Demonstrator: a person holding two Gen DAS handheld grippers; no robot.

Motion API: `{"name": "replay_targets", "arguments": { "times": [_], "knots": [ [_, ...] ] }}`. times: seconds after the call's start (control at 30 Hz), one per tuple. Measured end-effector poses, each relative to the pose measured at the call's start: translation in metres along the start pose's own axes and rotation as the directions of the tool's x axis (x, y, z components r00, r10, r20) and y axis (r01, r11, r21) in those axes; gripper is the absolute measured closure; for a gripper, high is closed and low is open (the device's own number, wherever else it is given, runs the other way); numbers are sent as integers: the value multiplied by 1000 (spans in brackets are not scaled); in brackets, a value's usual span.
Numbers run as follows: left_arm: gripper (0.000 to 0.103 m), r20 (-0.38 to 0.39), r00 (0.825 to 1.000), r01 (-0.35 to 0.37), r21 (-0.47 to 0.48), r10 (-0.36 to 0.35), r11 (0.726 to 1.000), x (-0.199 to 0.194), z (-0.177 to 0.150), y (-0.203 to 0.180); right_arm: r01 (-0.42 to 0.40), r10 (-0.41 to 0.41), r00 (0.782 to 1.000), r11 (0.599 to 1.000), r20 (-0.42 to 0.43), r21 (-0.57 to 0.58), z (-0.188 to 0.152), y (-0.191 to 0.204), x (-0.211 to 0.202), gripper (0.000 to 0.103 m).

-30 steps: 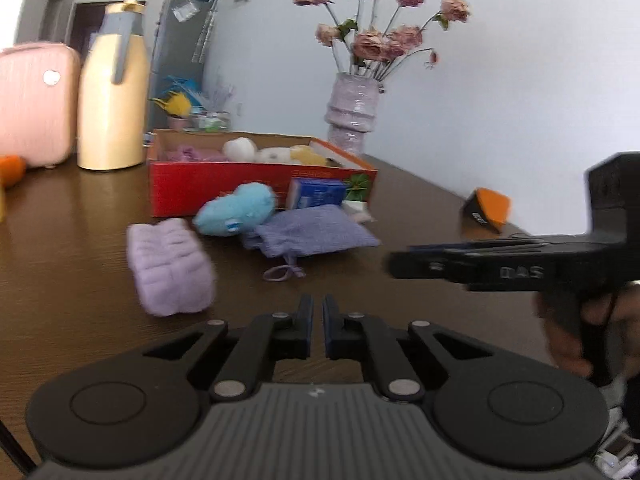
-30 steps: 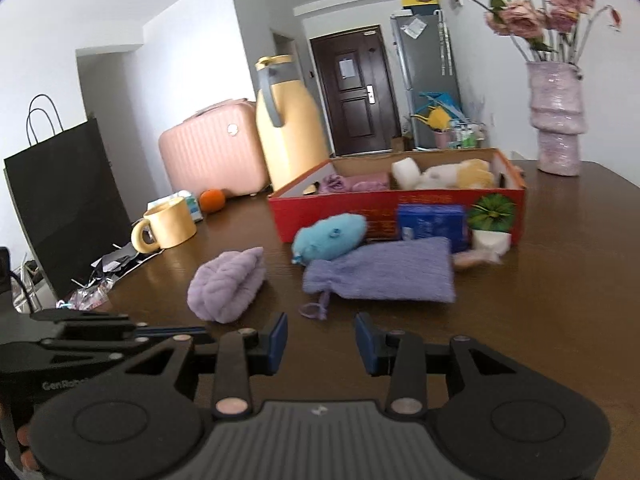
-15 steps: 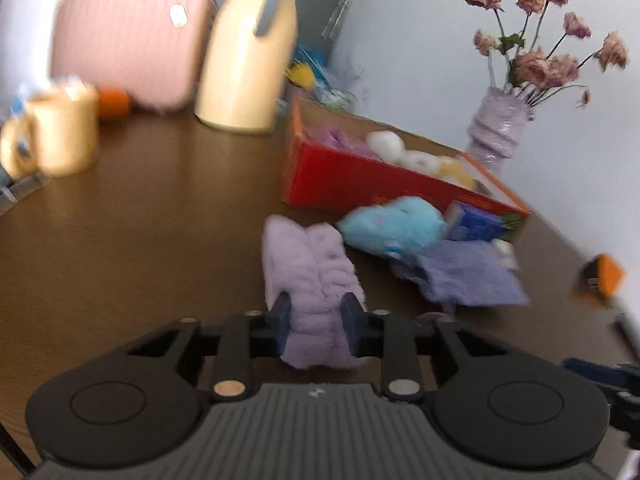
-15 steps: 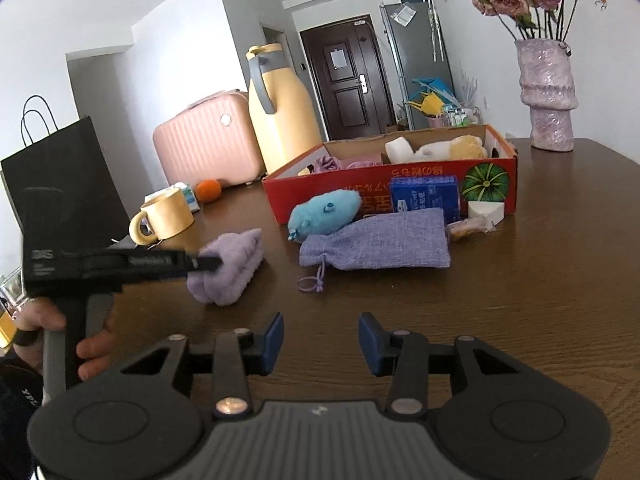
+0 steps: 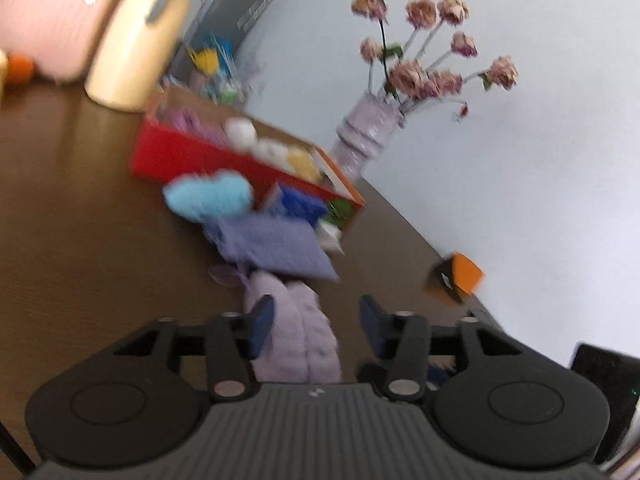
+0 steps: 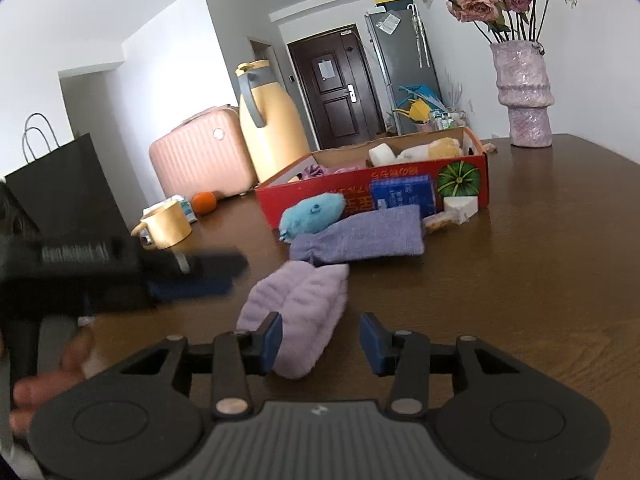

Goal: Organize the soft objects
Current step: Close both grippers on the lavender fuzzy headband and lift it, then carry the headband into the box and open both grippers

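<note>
A folded lilac towel (image 6: 298, 312) lies on the brown table in front of both grippers; it also shows in the left wrist view (image 5: 298, 340). My right gripper (image 6: 319, 344) is open, its left pad against the towel's near end. My left gripper (image 5: 316, 326) is open around the towel's near end; from the right wrist view it (image 6: 188, 276) is a blurred dark shape left of the towel. Behind lie a purple drawstring pouch (image 6: 360, 236), a blue plush (image 6: 312, 216) and a red box (image 6: 380, 192) holding soft items.
A blue packet (image 6: 402, 196) and white pieces lean at the box front. A yellow jug (image 6: 268, 124), pink suitcase (image 6: 200, 160), yellow mug (image 6: 168, 228), orange fruit (image 6: 204, 202) and black bag (image 6: 60, 192) stand left. A flower vase (image 6: 524, 96) stands back right.
My left gripper has opened wide and swung right, coming over the lilac towel's near end. My right gripper has moved forward to the towel and stayed open.
</note>
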State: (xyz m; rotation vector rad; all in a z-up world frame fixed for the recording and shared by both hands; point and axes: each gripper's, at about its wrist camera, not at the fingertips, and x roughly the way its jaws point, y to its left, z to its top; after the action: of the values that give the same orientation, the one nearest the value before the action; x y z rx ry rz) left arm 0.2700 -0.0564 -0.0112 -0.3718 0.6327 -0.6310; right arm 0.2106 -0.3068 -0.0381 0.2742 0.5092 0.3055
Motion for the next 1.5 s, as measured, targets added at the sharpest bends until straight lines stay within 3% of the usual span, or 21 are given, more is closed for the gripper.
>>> {"name": "replay_targets", "arguments": {
  "times": [0.2,0.27,0.33,0.4,0.5,0.57,0.67,0.77,0.83,0.9,1.03,1.1,1.23,1.33,1.37,1.43,1.5],
  "knots": [
    [50,4,984,-180,-11,180,984,0,11,26,-52,52,998,999,-42,3,-6,11,27,53],
    [50,16,975,-223,-18,223,975,-4,10,32,-162,160,983,987,-88,-21,-8,25,36,55],
    [49,38,964,-263,-15,263,965,-11,11,36,-265,260,963,960,-73,-88,-10,42,33,55],
    [47,61,950,-306,-19,307,952,-19,12,43,-316,314,949,941,-39,-121,-10,48,28,56],
    [46,56,948,-313,-25,314,949,-28,12,50,-252,252,968,962,-7,-107,-3,38,19,56],
    [45,36,961,-275,8,275,961,-28,6,46,-175,178,984,981,23,-81,2,23,13,55],
    [45,-6,978,-206,27,207,978,-12,-4,39,-60,60,998,998,-6,-1,4,3,19,55],
    [50,-11,984,-176,0,176,984,6,-6,37,-86,92,995,991,-46,103,0,-9,30,60],
    [65,-55,985,-165,-14,164,986,15,-4,37,-107,114,992,984,-45,143,-2,-10,34,60],
    [65,-114,981,-161,-16,159,987,19,-6,34,-90,97,995,980,-30,176,-1,-14,36,60],
    [65,-144,981,-130,-17,126,991,9,-10,28,-78,84,996,968,-15,237,-4,-22,40,60],
    [58,-145,984,-107,-22,103,994,5,-9,26,-46,56,998,973,-36,228,-5,-20,46,60],
    [54,-110,979,-171,-9,169,985,10,-5,29,-23,33,998,979,-48,204,-4,-14,55,67],
    [55,-130,977,-174,-40,167,984,19,-5,36,-8,18,998,983,-56,181,-6,-11,56,75],
    [57,-131,978,-167,-40,161,985,20,-7,35,-7,16,998,986,-56,166,-6,-9,55,79],
    [76,-115,981,-159,-29,155,987,20,-10,33,6,1,998,992,-56,125,-6,-4,53,86],
    [79,-111,985,-136,-10,134,991,19,-10,30,9,-3,998,995,-57,102,-4,-1,52,89]
  ]
}}
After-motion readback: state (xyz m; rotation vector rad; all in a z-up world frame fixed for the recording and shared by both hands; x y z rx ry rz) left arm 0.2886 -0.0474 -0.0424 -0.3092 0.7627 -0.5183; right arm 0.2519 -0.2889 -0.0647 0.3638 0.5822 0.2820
